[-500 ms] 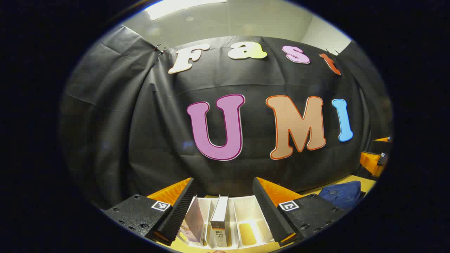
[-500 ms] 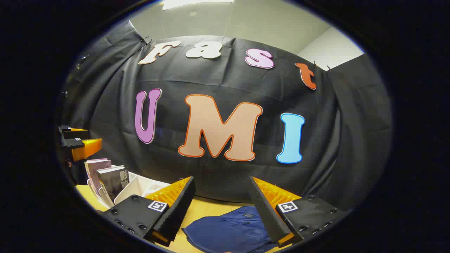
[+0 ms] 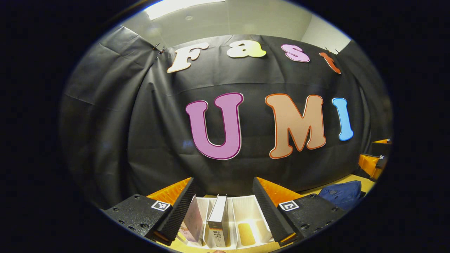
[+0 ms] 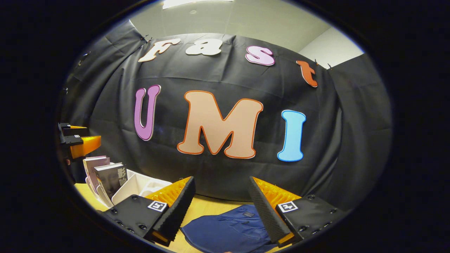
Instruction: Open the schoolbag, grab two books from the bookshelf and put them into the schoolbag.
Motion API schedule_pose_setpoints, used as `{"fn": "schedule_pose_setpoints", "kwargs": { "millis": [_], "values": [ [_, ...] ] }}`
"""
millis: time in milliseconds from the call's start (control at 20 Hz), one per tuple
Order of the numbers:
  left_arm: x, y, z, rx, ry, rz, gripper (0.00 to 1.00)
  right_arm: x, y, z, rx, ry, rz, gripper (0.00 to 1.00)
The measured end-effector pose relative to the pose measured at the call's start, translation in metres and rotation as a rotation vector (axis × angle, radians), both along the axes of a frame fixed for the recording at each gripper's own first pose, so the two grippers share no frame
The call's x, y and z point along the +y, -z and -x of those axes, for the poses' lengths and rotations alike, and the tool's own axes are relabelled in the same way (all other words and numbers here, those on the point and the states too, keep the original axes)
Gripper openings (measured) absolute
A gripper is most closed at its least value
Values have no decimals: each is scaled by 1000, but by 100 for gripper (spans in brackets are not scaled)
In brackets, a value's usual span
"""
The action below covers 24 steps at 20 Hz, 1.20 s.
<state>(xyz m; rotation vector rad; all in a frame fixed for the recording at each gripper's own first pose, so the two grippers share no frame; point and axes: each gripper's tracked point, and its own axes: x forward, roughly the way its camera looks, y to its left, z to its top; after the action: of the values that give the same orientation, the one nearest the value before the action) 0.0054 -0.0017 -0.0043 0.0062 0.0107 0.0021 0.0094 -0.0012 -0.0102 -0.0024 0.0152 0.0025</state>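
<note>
A white slotted bookshelf [image 3: 246, 211] stands on the yellow table right under my left gripper [image 3: 223, 207], which is open above it. Two books stand upright in its left slots: a pale one [image 3: 194, 221] and a thicker one with a white top [image 3: 218, 221]. The dark blue schoolbag [image 3: 342, 195] lies flat at the far right of the left gripper view. In the right gripper view the schoolbag [image 4: 228, 228] lies just below my open right gripper [image 4: 221, 207], and the bookshelf [image 4: 135, 186] with both books [image 4: 110, 177] is at the lower left, under the left gripper [image 4: 75, 140].
The yellow tabletop [image 4: 207, 203] runs along the foot of the black cloth wall. The other gripper [image 3: 374, 160] shows at the right edge of the left gripper view, above the schoolbag.
Both views have shifted slightly; the bookshelf and books sit a little lower between the left fingers, and the right gripper view has tilted down a touch. Nothing was grasped.
</note>
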Motion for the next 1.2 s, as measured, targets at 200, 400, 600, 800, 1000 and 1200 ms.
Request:
{"fn": "schedule_pose_setpoints", "kwargs": {
  "millis": [200, 400, 600, 800, 1000, 1200],
  "values": [
    [-2, 1, -3, -1, 5, 2, 95, -1, 7, -4, 13, -4, 2, 100],
    [1, 4, -3, 3, 4, 3, 95, -3, 12, -5, 25, -2, 5, 98],
    [3, 2, -3, 3, 2, -3, 95, 4, 18, -7, 28, -40, 17, 100],
    [5, 0, -1, -2, -10, -14, 95, 13, 44, -9, 93, -109, 60, 100],
    [9, 2, 2, 0, -18, -6, 95, 19, 73, -7, 164, -163, 163, 100],
    [16, 0, 3, 2, -22, -23, 95, 34, 94, 0, 188, -251, 274, 100]
  ]
}}
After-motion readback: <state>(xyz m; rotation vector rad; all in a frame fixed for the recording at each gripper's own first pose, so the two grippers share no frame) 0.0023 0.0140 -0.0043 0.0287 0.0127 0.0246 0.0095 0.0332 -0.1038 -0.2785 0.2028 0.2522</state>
